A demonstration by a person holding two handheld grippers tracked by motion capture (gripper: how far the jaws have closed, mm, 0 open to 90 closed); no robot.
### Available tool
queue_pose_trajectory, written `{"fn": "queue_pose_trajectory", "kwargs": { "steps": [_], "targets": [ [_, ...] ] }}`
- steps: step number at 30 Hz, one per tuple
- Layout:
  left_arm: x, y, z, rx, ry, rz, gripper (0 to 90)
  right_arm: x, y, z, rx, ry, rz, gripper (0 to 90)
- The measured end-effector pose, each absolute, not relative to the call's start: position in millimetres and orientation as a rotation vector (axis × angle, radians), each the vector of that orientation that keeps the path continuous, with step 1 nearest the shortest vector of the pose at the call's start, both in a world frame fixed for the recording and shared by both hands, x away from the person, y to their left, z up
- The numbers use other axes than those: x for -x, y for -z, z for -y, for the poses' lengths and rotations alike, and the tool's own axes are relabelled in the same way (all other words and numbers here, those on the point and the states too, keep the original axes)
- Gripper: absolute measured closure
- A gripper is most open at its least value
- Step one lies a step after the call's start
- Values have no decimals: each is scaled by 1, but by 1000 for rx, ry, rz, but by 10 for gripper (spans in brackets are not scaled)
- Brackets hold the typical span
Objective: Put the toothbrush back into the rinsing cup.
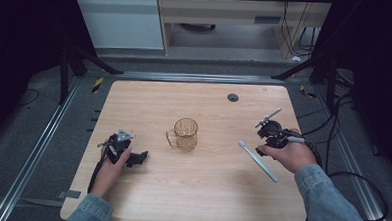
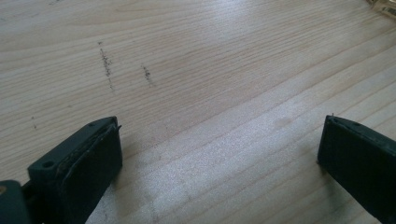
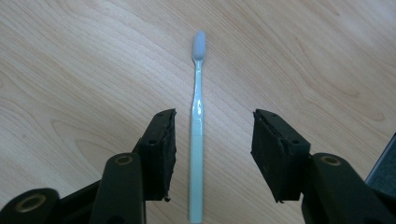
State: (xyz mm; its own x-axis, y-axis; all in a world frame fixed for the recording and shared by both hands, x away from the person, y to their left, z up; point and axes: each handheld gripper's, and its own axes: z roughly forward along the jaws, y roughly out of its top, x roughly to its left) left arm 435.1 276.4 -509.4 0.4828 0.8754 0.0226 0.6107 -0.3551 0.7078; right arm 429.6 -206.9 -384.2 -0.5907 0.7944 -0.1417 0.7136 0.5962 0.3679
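No readable writing. Your right gripper straddles toothbrush, pads clear; left gripper spread over table.

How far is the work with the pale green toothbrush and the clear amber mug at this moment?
Nothing looks finished yet. The pale green toothbrush with white bristles lies flat on the light wooden table, apart from the clear amber glass mug, which looks empty. In hand: the right gripper straddles the handle, pads not touching it. The left gripper rests open. Left: probably grasping the toothbrush and bringing it to the mug.
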Motion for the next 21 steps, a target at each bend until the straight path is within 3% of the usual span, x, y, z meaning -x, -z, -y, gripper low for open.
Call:
{"fn": "queue_pose_trajectory", "kwargs": {
  "steps": [21],
  "targets": [
    [-435,510,-276,-2089,-534,-1221,0,-462,418,201,-1333,-174,-2658,631]
  ]
}}
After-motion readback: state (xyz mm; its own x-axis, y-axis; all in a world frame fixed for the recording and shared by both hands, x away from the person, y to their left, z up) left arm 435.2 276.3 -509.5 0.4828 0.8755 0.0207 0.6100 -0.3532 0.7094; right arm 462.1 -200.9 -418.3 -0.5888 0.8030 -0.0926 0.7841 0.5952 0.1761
